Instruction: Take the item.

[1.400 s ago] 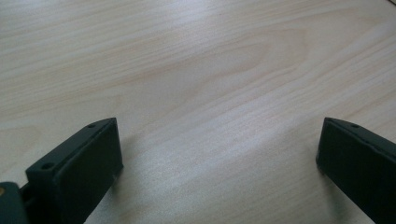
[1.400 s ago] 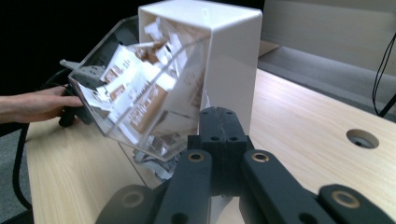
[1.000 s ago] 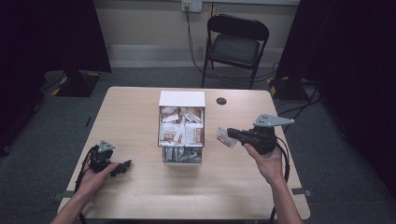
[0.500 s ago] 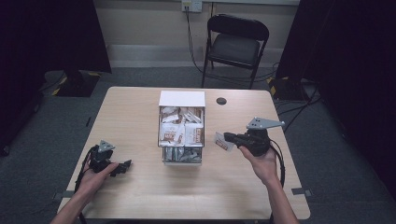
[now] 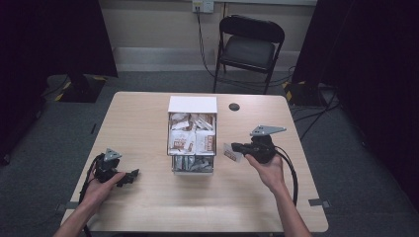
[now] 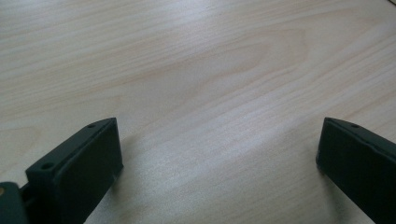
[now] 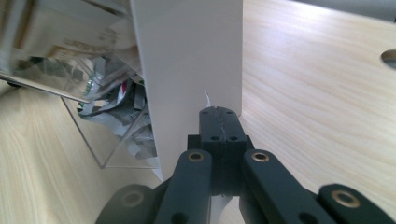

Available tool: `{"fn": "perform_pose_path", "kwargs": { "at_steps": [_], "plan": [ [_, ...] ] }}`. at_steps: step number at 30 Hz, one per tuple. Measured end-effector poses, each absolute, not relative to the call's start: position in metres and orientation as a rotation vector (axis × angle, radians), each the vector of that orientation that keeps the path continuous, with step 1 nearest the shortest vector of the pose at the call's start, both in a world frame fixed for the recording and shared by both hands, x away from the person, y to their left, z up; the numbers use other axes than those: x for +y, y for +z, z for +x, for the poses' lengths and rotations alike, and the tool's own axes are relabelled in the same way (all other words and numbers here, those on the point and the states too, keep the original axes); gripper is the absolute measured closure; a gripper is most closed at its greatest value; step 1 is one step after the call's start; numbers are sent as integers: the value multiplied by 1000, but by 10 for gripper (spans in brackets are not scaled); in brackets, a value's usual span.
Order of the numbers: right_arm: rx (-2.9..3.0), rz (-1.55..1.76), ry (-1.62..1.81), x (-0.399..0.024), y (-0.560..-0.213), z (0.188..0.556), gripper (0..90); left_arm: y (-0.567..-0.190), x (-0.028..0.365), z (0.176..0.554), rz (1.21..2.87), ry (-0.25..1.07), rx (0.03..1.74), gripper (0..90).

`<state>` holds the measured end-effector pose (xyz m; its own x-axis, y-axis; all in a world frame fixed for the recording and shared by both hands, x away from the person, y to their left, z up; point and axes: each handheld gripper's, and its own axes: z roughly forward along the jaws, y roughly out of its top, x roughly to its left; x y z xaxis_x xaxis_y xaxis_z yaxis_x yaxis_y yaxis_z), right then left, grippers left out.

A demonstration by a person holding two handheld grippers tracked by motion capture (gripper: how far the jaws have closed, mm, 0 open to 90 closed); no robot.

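Right of centre in the high view, the right gripper (image 5: pixel 236 147) holds a small white packet (image 5: pixel 230 152) just above the tabletop (image 5: pixel 148 113), beside the clear box (image 5: pixel 192 136) that stands at the middle of the frame. In the right gripper view its jaws are pressed together on the packet's (image 7: pixel 194 70) edge, the white face filling the upper centre of the frame, with the box's crumpled wrappers (image 7: pixel 116 112) at the left. The box is crowded with packets (brown-and-white ones on top, silvery ones lower down), so the sorting appears to be at an early stage: one packet lifted out and not yet set down, many left inside. At the lower left of the high view the left gripper (image 5: pixel 132 175) rests low on the tabletop, well apart from the box; in its own view the jaws stand wide apart over bare wood, holding nothing.
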<state>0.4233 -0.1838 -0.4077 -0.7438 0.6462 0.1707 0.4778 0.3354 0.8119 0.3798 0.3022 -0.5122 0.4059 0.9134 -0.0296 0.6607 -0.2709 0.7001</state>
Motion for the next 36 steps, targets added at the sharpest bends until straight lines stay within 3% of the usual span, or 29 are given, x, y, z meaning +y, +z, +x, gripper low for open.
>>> {"fn": "perform_pose_path", "kwargs": {
  "at_steps": [36],
  "plan": [
    [2458, 1204, 1245, -173, -473, 460, 900, -512, 302, 380, 2027, 512, 1335, 0]
  ]
}}
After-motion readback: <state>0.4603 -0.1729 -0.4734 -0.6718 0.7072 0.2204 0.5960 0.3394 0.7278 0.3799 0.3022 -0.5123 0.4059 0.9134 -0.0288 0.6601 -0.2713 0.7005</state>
